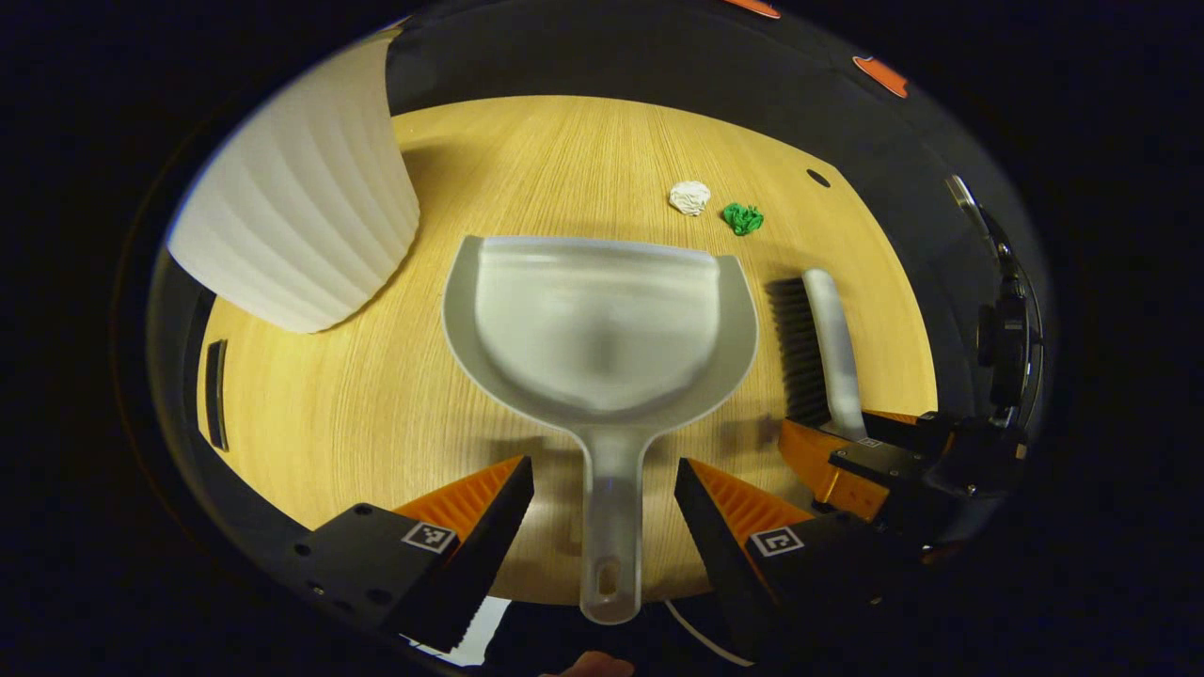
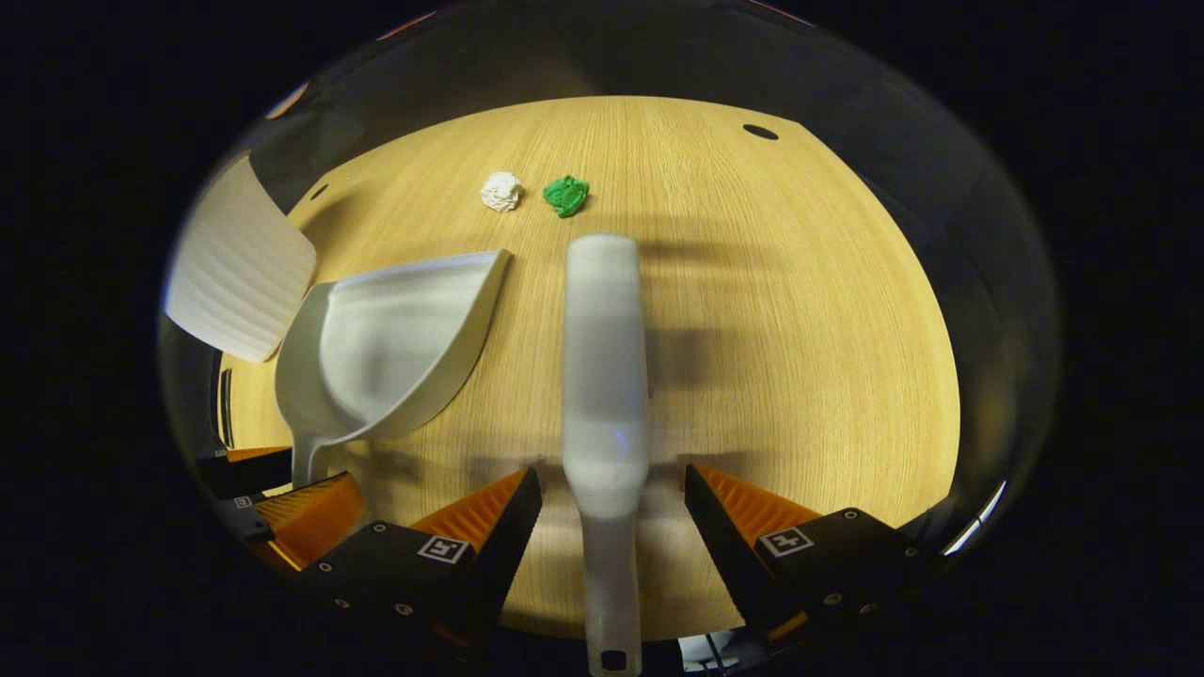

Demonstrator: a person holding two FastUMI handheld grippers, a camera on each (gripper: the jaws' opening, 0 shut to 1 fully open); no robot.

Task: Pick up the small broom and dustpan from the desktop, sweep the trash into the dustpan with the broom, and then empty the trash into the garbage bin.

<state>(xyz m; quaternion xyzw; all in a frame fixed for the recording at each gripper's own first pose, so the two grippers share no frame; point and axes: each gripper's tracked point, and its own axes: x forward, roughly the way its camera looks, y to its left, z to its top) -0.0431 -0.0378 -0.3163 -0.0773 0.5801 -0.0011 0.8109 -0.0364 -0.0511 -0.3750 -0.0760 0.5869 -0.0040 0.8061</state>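
In the left gripper view, the left gripper (image 1: 604, 508) has its fingers spread wide on either side of the dustpan (image 1: 602, 329) handle, not touching it. The right gripper (image 2: 611, 512) likewise straddles the broom (image 2: 605, 376) handle, fingers released. Both tools lie on the wooden surface (image 2: 800, 329). Farther off sit a white paper wad (image 2: 501, 191), a green wad (image 2: 565, 196) and the ribbed white garbage bin (image 1: 301, 207).

Beside the matt, fine-grained wooden desktop's (image 1: 376, 414) ribbed, matt bin (image 1: 301, 207): smooth, seemingly translucent plastic dustpan (image 1: 602, 320); dark-bristled, plastic-backed broom (image 1: 818, 348); crumpled white paper (image 1: 689, 197) and green paper (image 1: 743, 218).
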